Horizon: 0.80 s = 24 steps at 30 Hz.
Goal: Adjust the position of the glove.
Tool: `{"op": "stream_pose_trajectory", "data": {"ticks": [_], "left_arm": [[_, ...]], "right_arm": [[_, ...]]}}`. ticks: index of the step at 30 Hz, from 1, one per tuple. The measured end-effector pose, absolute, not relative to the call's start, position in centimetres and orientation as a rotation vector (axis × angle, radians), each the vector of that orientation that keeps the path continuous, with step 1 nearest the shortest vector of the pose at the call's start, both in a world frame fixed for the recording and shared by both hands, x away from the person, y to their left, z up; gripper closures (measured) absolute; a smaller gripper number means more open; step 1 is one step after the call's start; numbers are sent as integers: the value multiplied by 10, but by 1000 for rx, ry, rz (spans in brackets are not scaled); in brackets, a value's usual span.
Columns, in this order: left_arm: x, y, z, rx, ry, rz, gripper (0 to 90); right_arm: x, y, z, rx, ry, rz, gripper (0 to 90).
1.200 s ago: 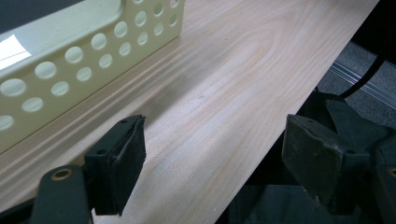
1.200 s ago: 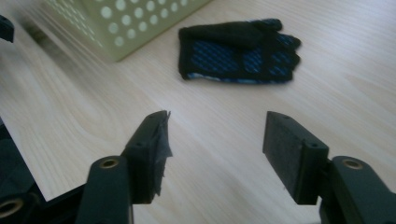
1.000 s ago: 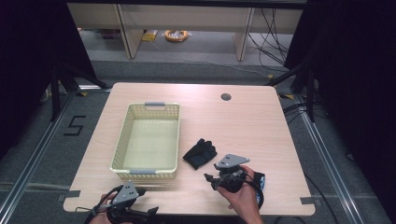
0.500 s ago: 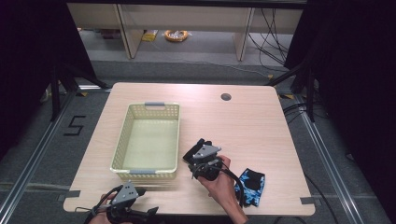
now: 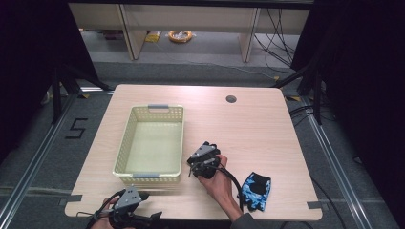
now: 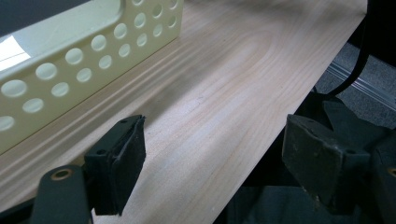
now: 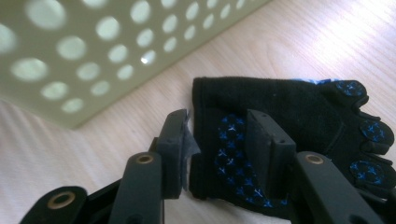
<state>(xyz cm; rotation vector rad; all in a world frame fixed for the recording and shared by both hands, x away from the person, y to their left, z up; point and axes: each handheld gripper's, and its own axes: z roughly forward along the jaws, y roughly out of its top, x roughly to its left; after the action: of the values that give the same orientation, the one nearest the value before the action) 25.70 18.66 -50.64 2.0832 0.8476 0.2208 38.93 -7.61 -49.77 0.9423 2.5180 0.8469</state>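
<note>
gloves: 2 (image 5: 208,149) (image 5: 256,190) | basket: 1 (image 5: 125,143) | right gripper (image 7: 217,140) jaws closing astride glove edge | left gripper (image 6: 215,158) jaws wide, empty

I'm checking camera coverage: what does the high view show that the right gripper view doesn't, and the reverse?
High view: a blue-and-black glove by the table's right edge, the left claw, the basket's whole rim. Right gripper view: blue crosses on the black glove, lying between the right claw's jaws, which have just been closing, not yet pinching. Both: black glove, basket, table.

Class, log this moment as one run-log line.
right gripper: closing over black glove, beside basket | left gripper: open, idle | blue glove: on table
</note>
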Motion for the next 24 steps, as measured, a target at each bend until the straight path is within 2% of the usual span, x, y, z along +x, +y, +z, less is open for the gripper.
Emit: {"op": "stream_pose_trajectory", "data": {"ticks": [9, 10, 11, 16, 24], "left_arm": [[257, 186, -507, 2077, 851, 225, 212], [256, 186, -506, 2085, 862, 196, 212], [256, 186, -507, 2073, 857, 222, 213], [257, 186, -507, 2064, 848, 229, 213], [257, 188, -506, 2093, 841, 230, 214]], "right_arm": [[390, -76, -502, 899, 2514, 814, 682], [390, -78, -500, 893, 2527, 836, 808], [389, -77, -499, 915, 2532, 859, 885], [391, -82, -501, 929, 2526, 916, 889], [390, -93, -480, 909, 2503, 989, 893]]}}
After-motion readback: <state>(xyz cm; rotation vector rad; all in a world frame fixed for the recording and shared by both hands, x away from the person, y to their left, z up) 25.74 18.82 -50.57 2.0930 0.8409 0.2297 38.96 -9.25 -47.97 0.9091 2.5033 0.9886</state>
